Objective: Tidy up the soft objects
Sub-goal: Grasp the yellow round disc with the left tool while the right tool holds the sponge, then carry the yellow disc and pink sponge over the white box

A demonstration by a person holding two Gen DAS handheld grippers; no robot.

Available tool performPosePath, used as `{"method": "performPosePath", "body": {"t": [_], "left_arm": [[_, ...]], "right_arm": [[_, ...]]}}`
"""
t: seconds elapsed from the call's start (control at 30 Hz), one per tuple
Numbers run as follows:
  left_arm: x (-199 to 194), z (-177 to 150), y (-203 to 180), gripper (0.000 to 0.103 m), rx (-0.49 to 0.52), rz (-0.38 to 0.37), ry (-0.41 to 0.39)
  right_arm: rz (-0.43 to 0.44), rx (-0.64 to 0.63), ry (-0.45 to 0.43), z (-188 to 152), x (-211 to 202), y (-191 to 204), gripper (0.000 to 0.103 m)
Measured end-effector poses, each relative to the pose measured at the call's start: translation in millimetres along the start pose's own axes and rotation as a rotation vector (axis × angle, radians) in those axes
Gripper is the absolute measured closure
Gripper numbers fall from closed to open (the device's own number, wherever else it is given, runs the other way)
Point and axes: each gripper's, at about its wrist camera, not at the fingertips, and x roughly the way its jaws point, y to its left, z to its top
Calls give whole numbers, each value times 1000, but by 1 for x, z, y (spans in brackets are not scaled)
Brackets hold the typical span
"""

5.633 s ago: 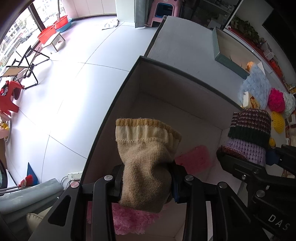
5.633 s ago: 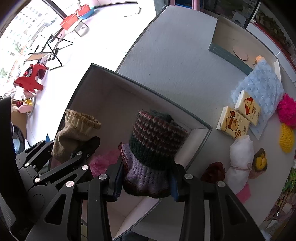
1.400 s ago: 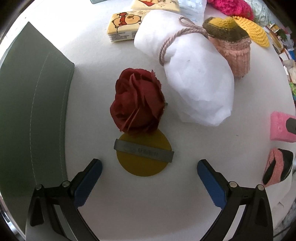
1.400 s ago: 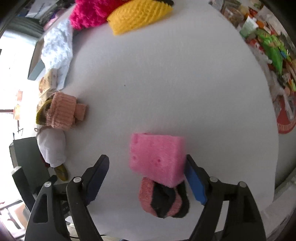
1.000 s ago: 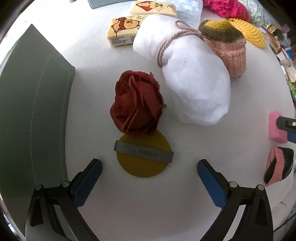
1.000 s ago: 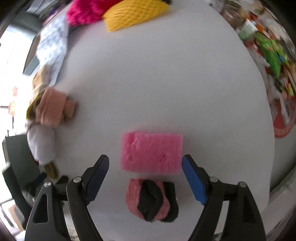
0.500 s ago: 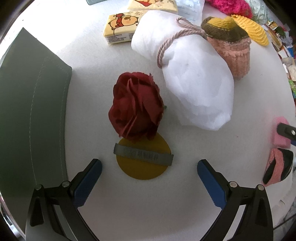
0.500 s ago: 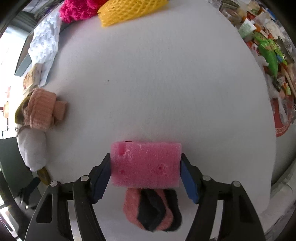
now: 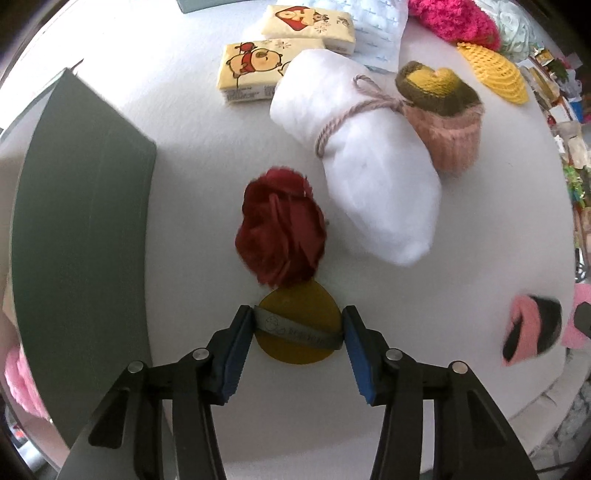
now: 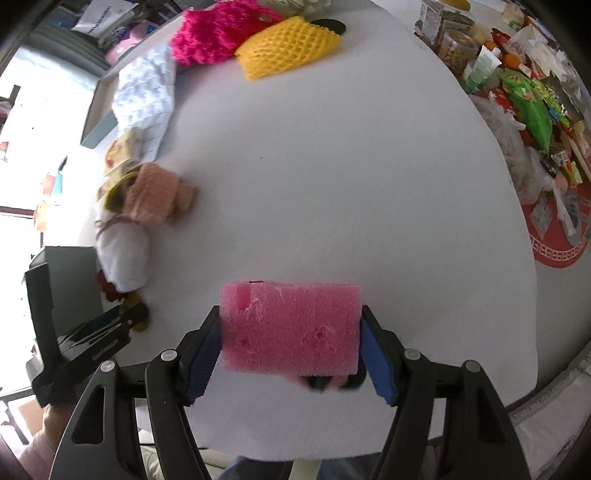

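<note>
My left gripper (image 9: 297, 334) points straight down at the white table (image 10: 332, 166). Its jaws are closing, and the blue pads touch the ends of the grey band across a yellow disc (image 9: 299, 350). A dark red fabric rose (image 9: 282, 236) sits just beyond the disc and overlaps its far edge. My right gripper (image 10: 290, 345) is shut on a pink sponge (image 10: 290, 328) and holds it above the table. A pink and black rolled sock (image 9: 532, 332) lies under the sponge, mostly hidden in the right wrist view.
A dark grey box (image 9: 74, 221) stands left of the rose. A white tied bundle (image 9: 369, 184), a knitted cupcake (image 9: 447, 122) and tissue packs (image 9: 258, 70) lie behind it. Yellow foam netting (image 10: 288, 46) and a magenta fluffy piece (image 10: 214, 33) are at the far edge; snack packets (image 10: 532, 107) are to the right.
The left jaws went from wide open to closed around the yellow disc. The right jaws closed on the pink sponge and lifted it off the table.
</note>
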Motion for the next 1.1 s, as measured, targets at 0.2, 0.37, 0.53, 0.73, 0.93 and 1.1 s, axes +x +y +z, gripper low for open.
{"method": "performPosePath", "body": {"t": [0.2, 0.37, 0.53, 0.73, 0.93, 1.1], "left_arm": [[-28, -25, -8, 52, 66, -30, -20], [-56, -44, -14, 52, 112, -57, -52], [-88, -60, -15, 52, 129, -97, -92], [-123, -50, -8, 52, 146, -92, -176], [-149, -53, 25, 52, 91, -88, -250], [-164, -64, 56, 52, 28, -73, -298]], "right_arm": [[6, -31, -20, -37, -27, -5, 30], [10, -44, -29, -47, -40, 7, 30], [27, -59, -12, -60, -51, 22, 30], [49, -90, 17, -71, -55, 46, 30], [55, -139, 11, -64, -62, 73, 30], [60, -194, 11, -63, -62, 101, 30]]}}
